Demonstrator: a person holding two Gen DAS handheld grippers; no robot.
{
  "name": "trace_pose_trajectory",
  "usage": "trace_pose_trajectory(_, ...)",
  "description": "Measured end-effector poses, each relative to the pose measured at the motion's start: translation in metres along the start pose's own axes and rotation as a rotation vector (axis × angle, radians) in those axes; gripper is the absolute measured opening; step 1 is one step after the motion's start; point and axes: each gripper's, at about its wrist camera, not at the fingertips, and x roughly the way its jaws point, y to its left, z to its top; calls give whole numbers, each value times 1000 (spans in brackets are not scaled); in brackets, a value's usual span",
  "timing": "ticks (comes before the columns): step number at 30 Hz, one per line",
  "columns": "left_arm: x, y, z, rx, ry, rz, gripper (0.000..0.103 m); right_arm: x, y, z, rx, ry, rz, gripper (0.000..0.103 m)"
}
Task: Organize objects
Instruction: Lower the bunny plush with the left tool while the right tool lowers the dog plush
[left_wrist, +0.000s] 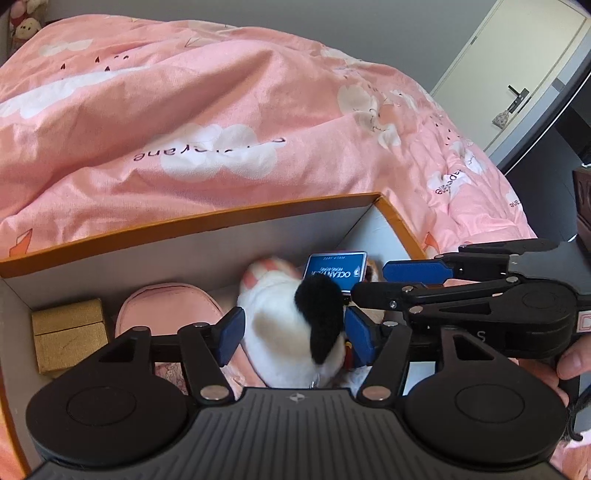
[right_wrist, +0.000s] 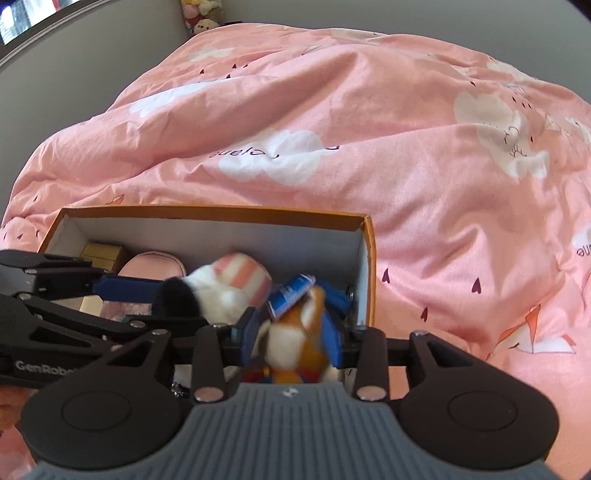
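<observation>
While both of your tools hang over the orange-rimmed box (left_wrist: 192, 221) on the pink duvet (left_wrist: 184, 110), your left gripper (left_wrist: 293, 328) stands spread around the white plush toy with the black ear (left_wrist: 288, 332), its pads just off the fur. Your right gripper (right_wrist: 291, 332) brackets the orange-and-white plush (right_wrist: 295, 332); you cannot tell whether its pads press. A gold box (left_wrist: 68, 332), a pink pouch (left_wrist: 166, 306) and a blue card (left_wrist: 334, 267) lie inside.
</observation>
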Motion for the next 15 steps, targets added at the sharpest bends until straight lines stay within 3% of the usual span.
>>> trace_pose_trajectory(8,-15,-17,-14,68,1,-1,65,-26,31,-25,-299,81,29,41)
trace_pose_trajectory(12,-1,-17,-22,49,17,17,65,-20,48,-45,-490,161,-30,40)
trace_pose_trajectory(15,7,-16,-25,23,18,53,63,-11,49,-52,-546,218,-48,39)
